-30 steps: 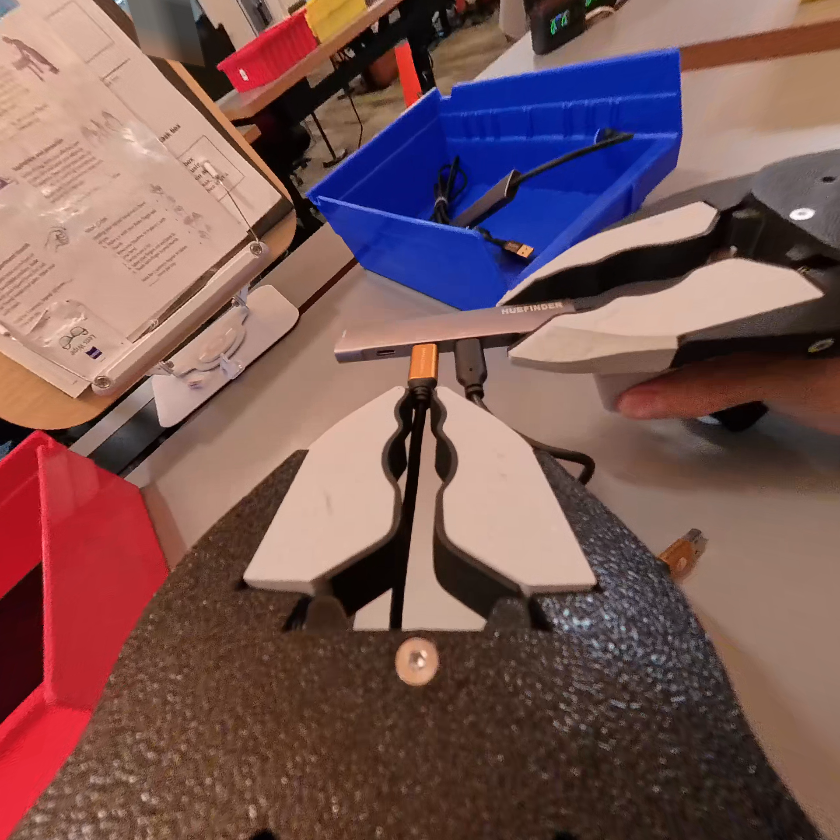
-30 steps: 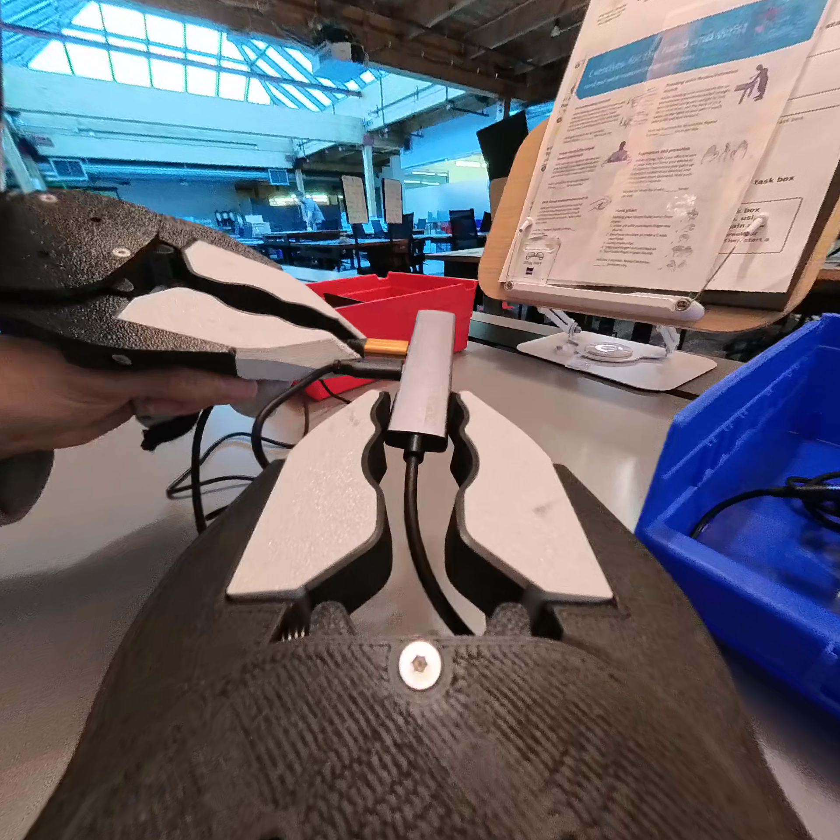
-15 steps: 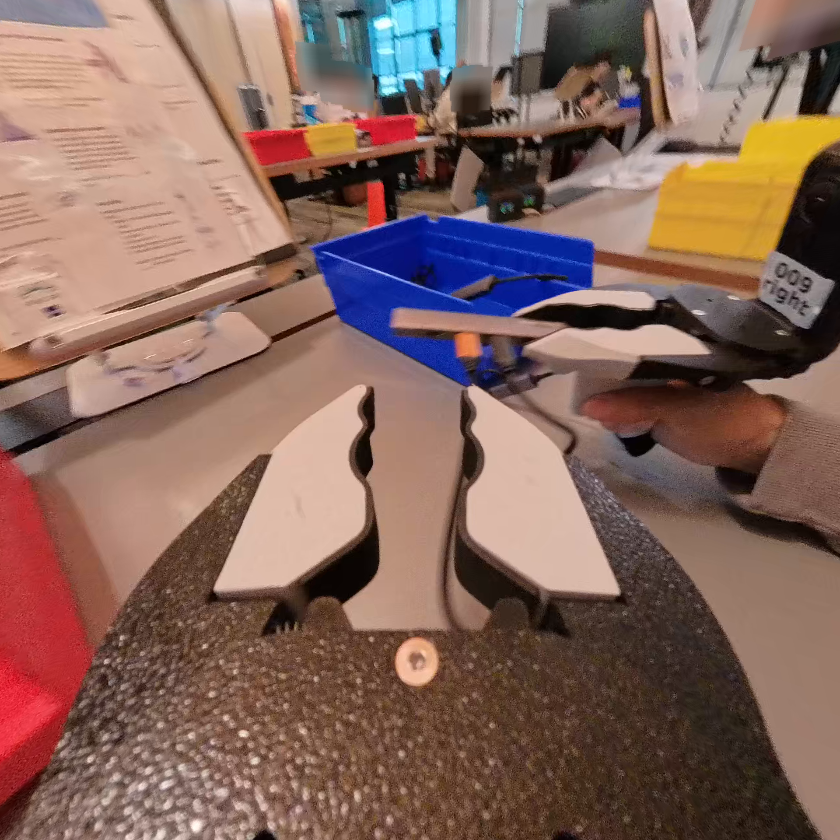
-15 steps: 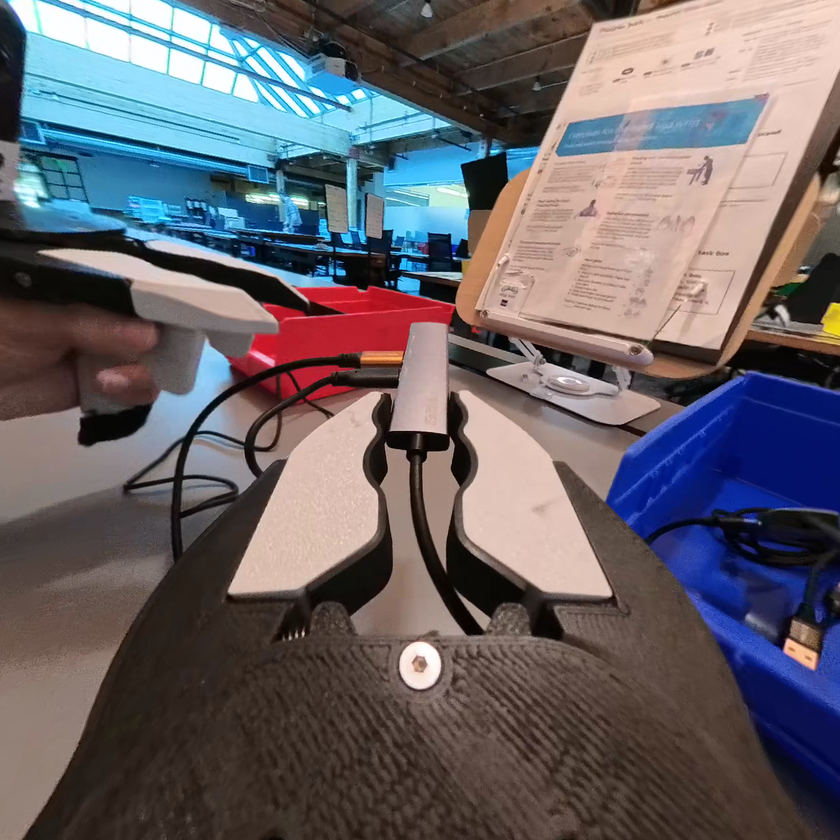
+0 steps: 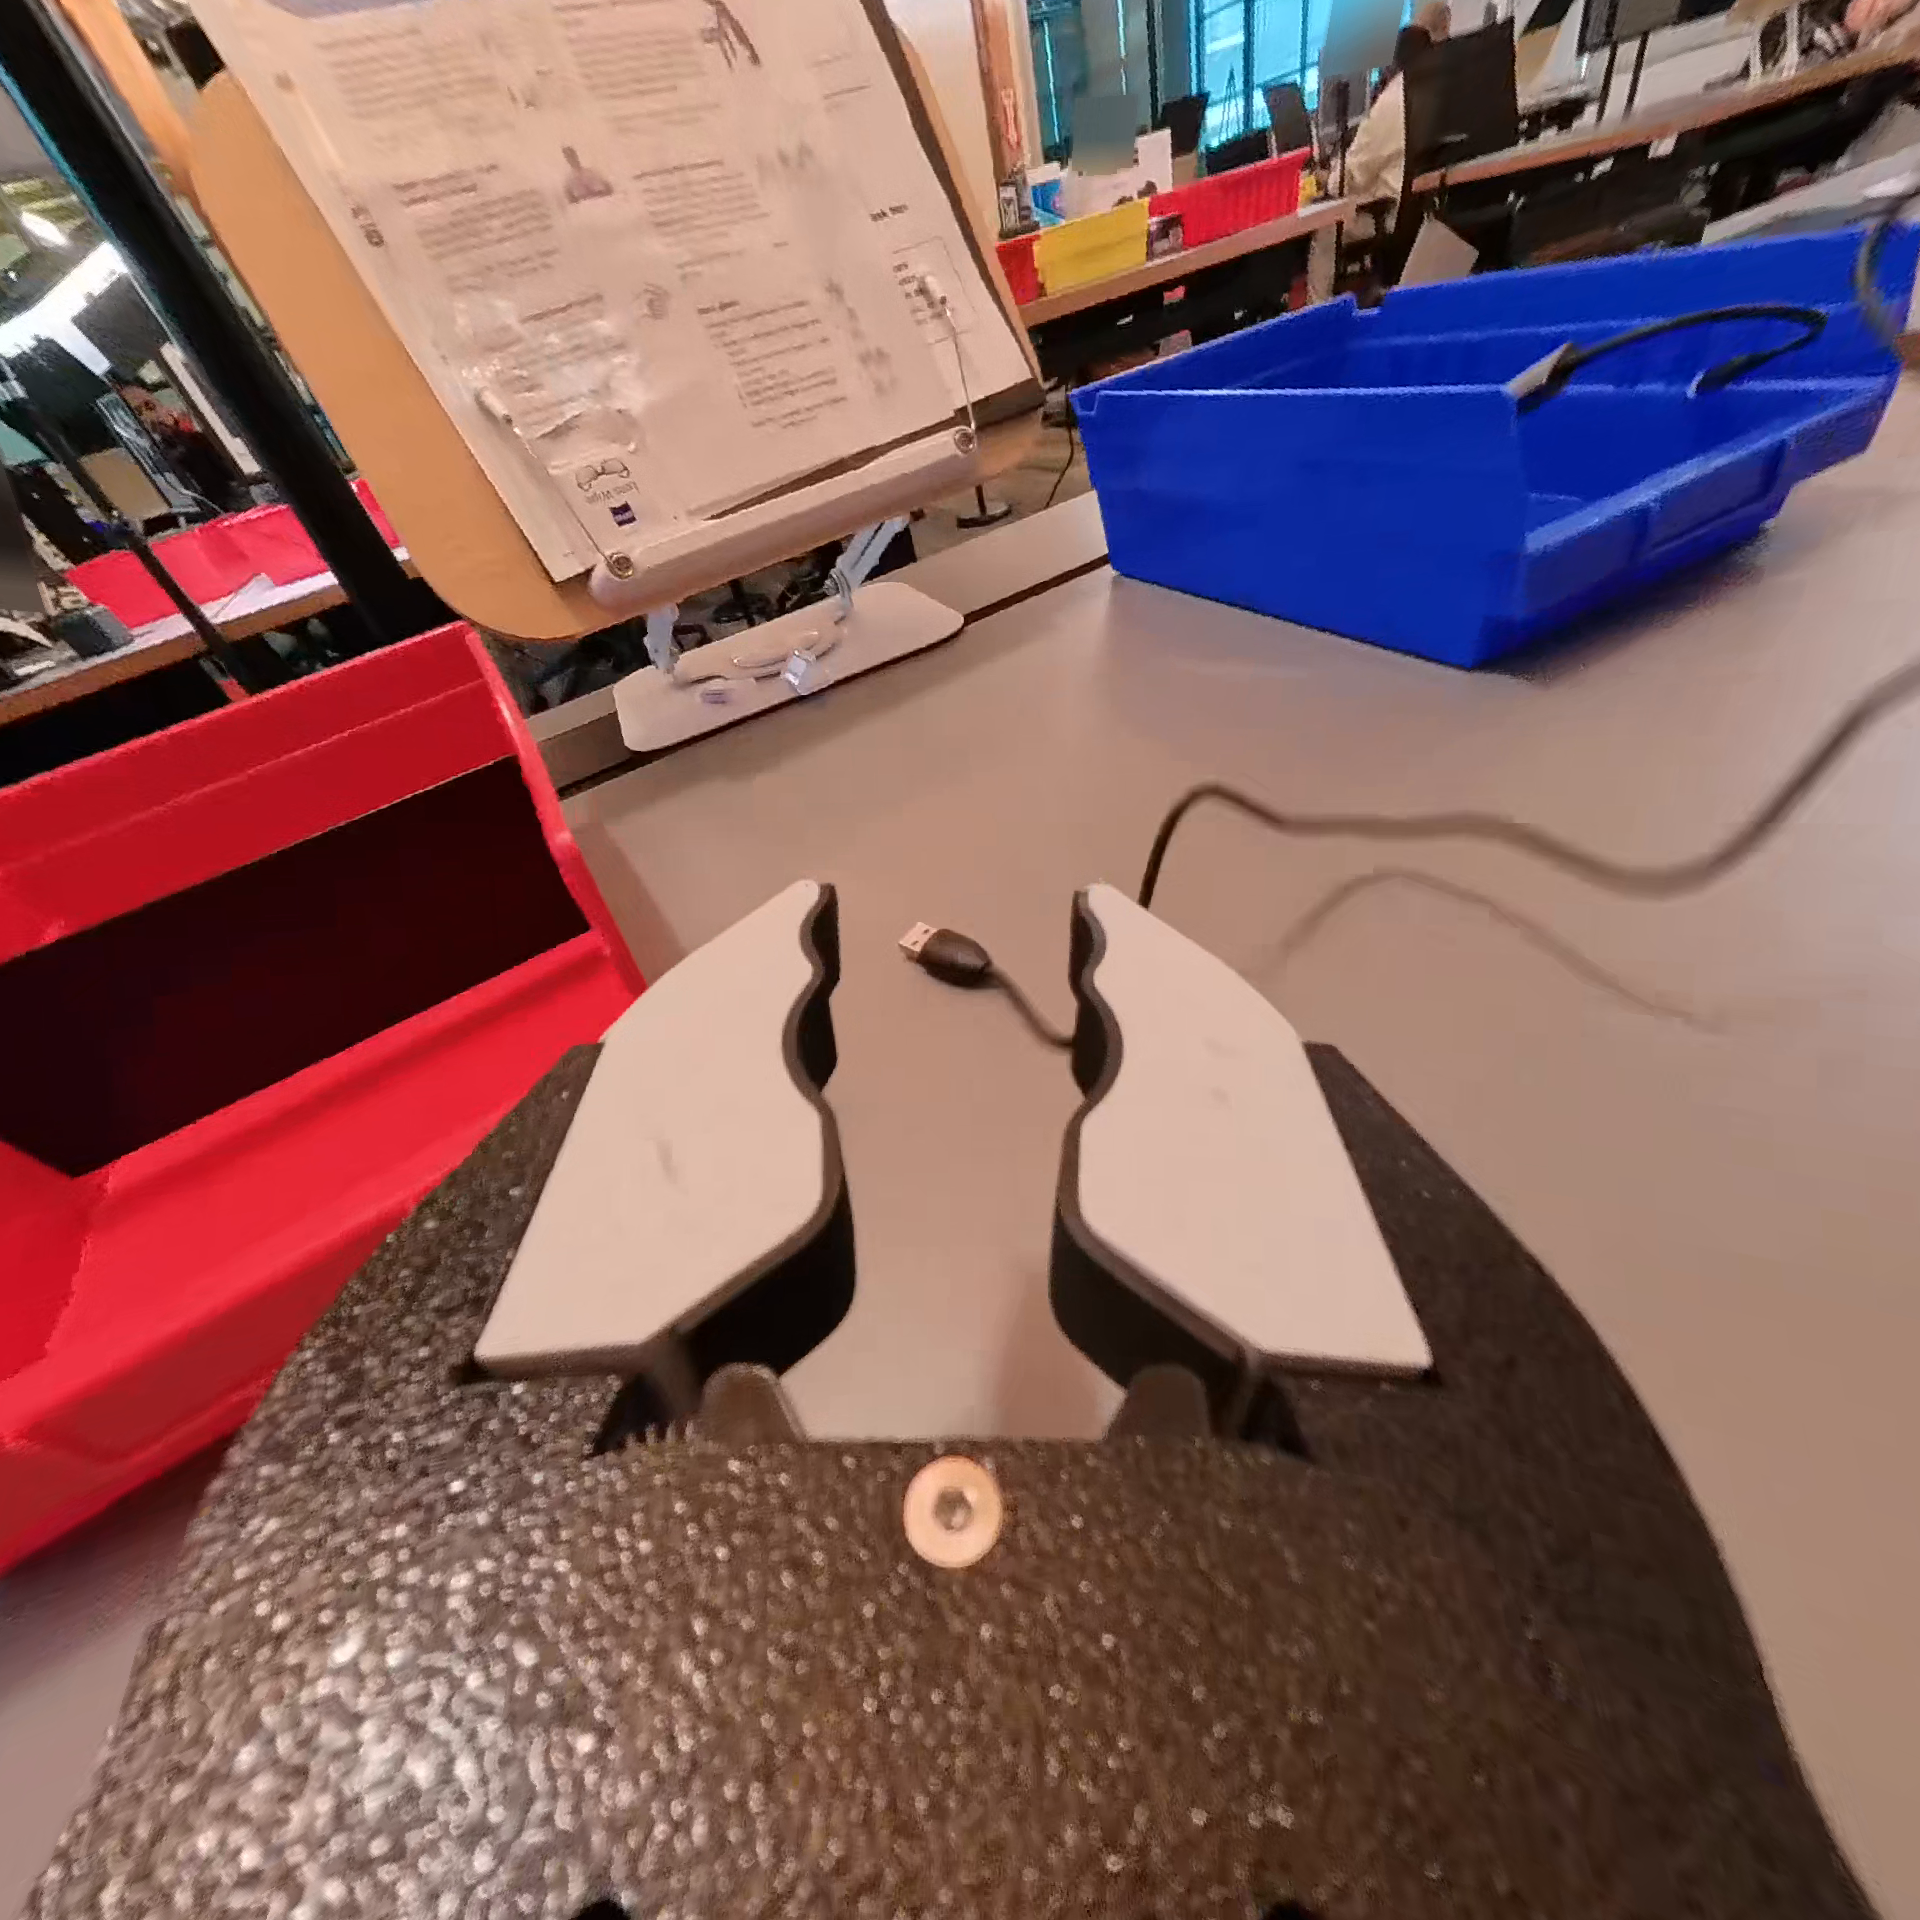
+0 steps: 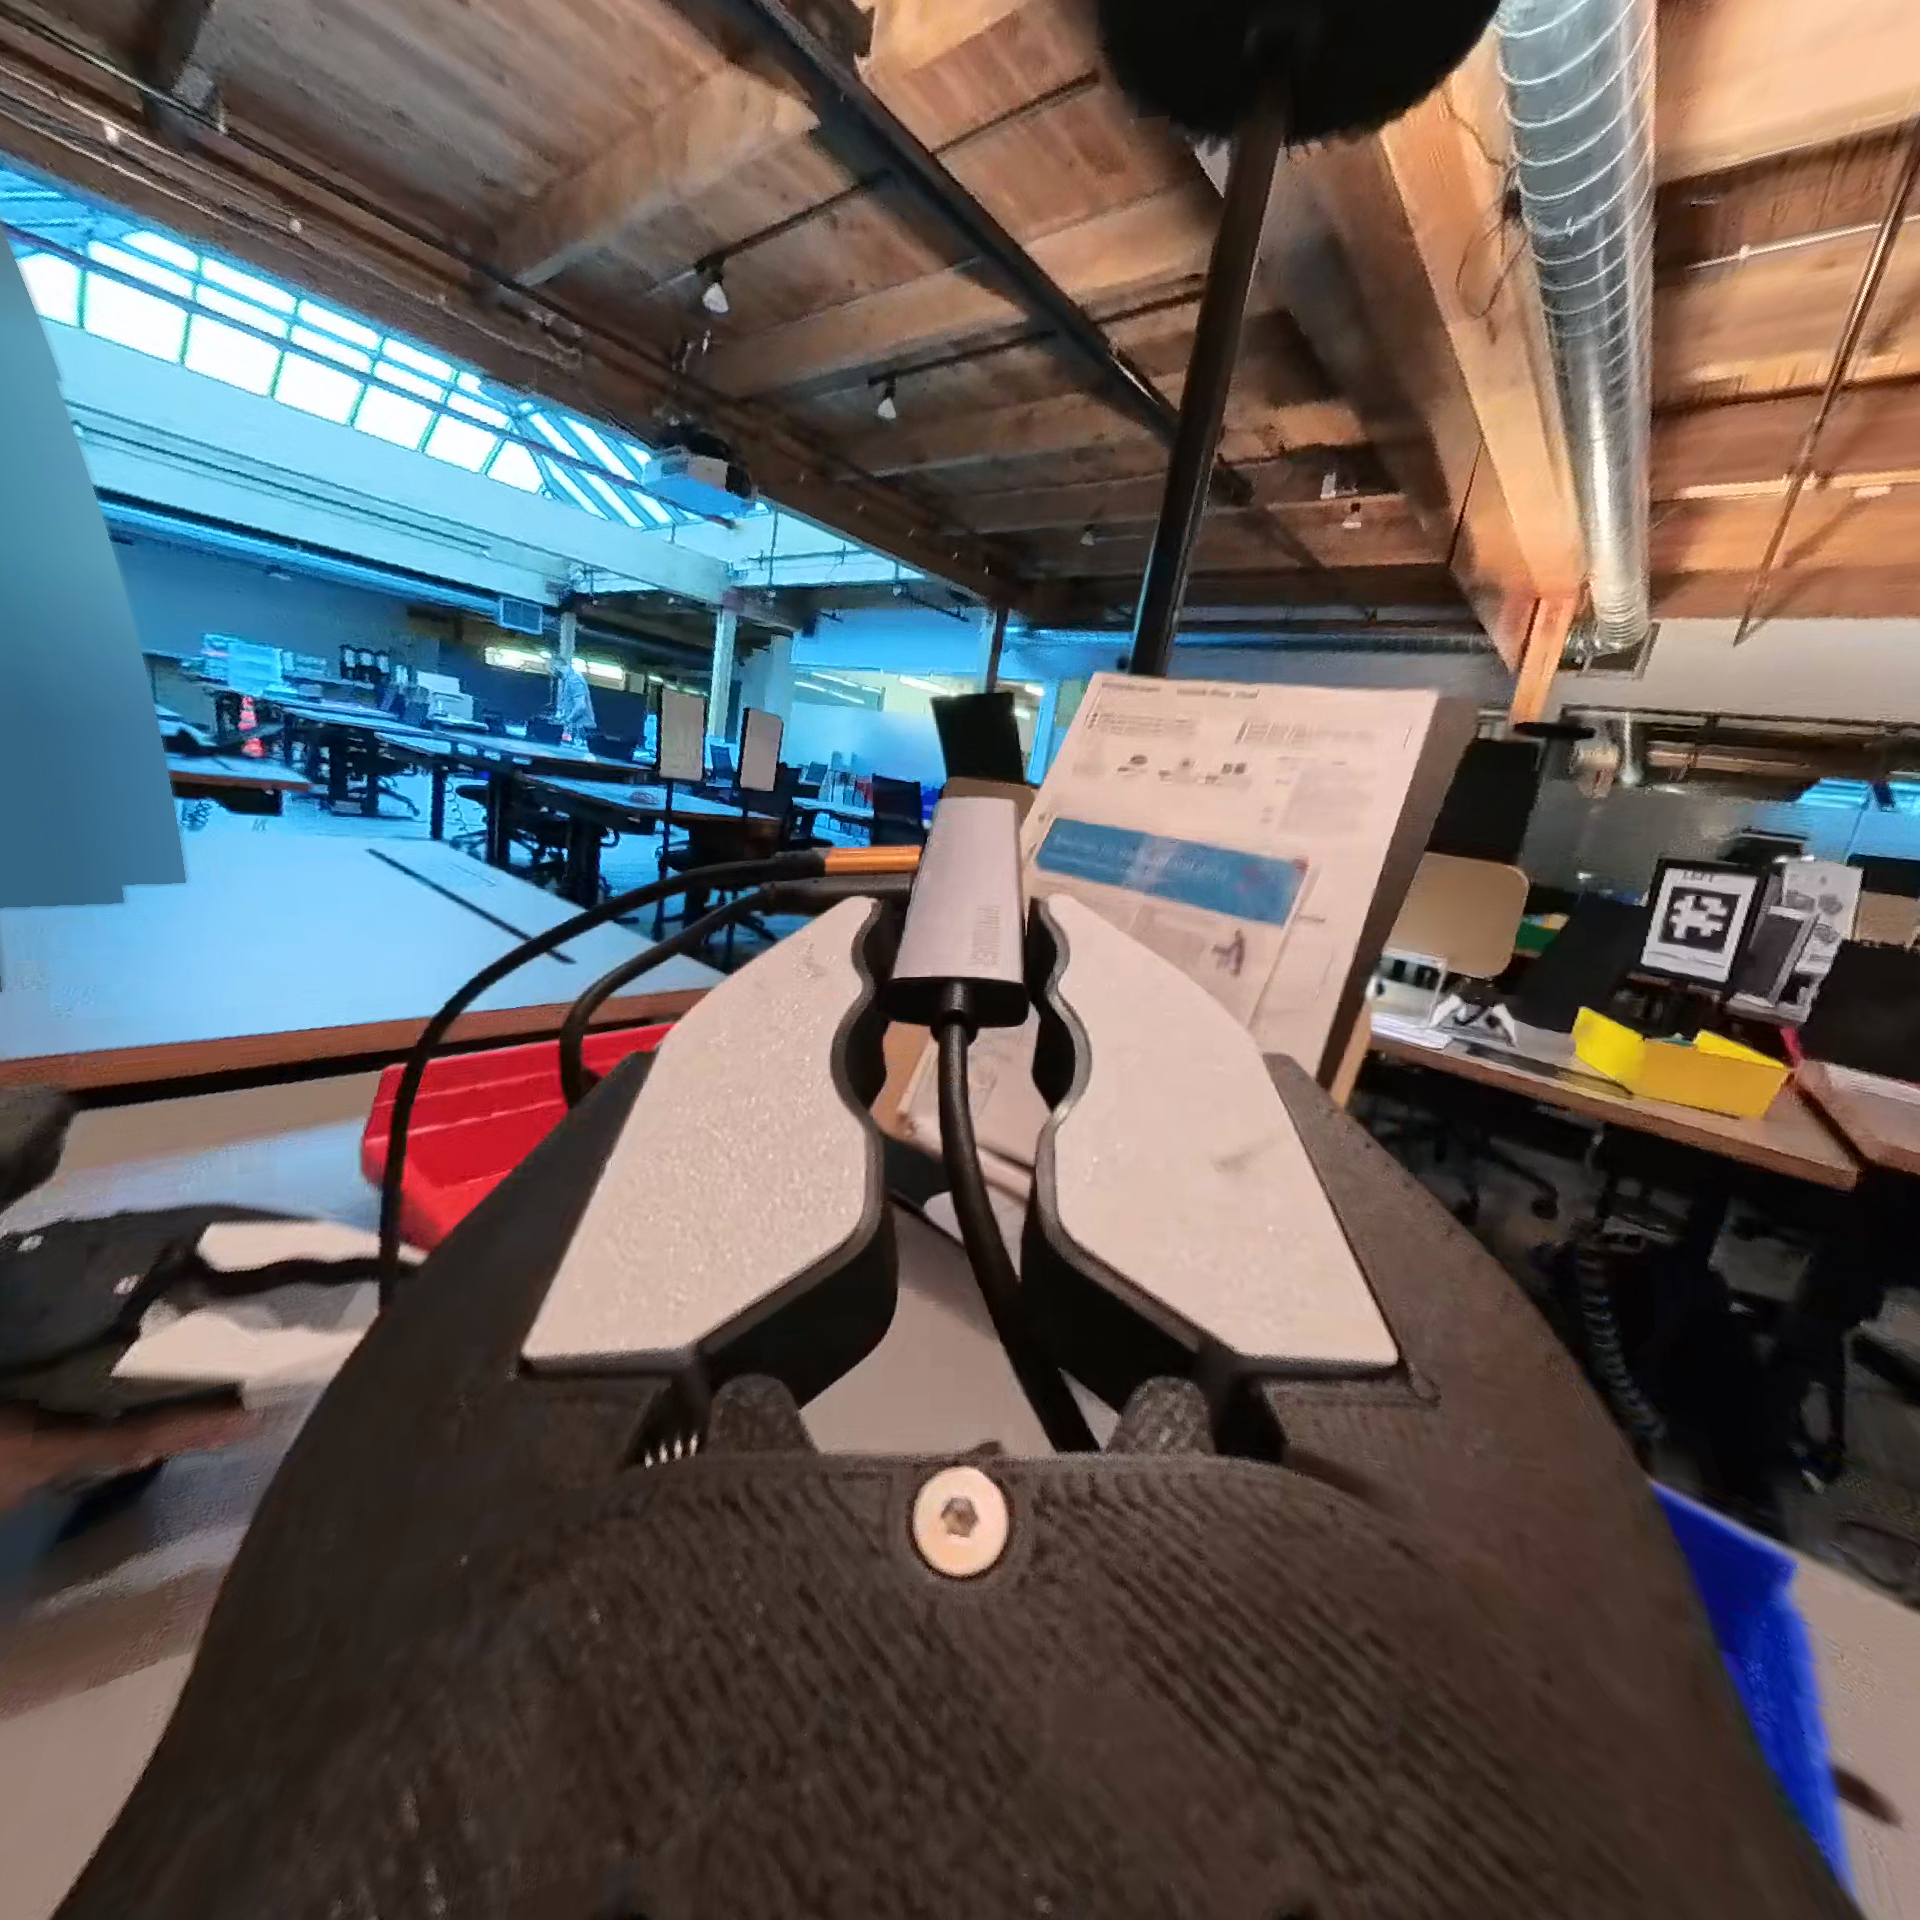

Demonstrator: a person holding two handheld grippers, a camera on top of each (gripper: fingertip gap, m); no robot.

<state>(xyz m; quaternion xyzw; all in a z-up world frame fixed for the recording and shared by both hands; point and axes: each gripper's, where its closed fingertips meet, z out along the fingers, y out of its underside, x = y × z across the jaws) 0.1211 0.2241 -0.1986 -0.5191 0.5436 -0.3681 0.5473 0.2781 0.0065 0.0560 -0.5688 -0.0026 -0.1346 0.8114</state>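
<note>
My left gripper [image 5: 951, 899] is open and empty, low over the grey table. A black USB plug [image 5: 940, 951] on a thin black cable lies on the table just ahead, between the fingertips. My right gripper [image 6: 956, 914] is shut on a slim grey USB hub [image 6: 964, 904] and holds it raised and tilted upward. Two cables, one with an orange plug [image 6: 868, 858], are plugged into the hub's left side and droop down to the left. The hub's own black cable [image 6: 971, 1164] runs back between the fingers. The left gripper shows blurred at the lower left of the right wrist view [image 6: 114, 1309].
A red bin [image 5: 260, 1018] stands at the left and a blue bin [image 5: 1455, 488] with cables at the back right. A document stand with printed sheets [image 5: 665, 312] stands behind. A black cable [image 5: 1455, 842] trails across the table to the right. One gripper's finger ends stand about 35 cm off the other's.
My left gripper let go of the orange-plug cable, opened, drew away from the hub and dropped toward the table. My right gripper lifted the hub and tilted it upward.
</note>
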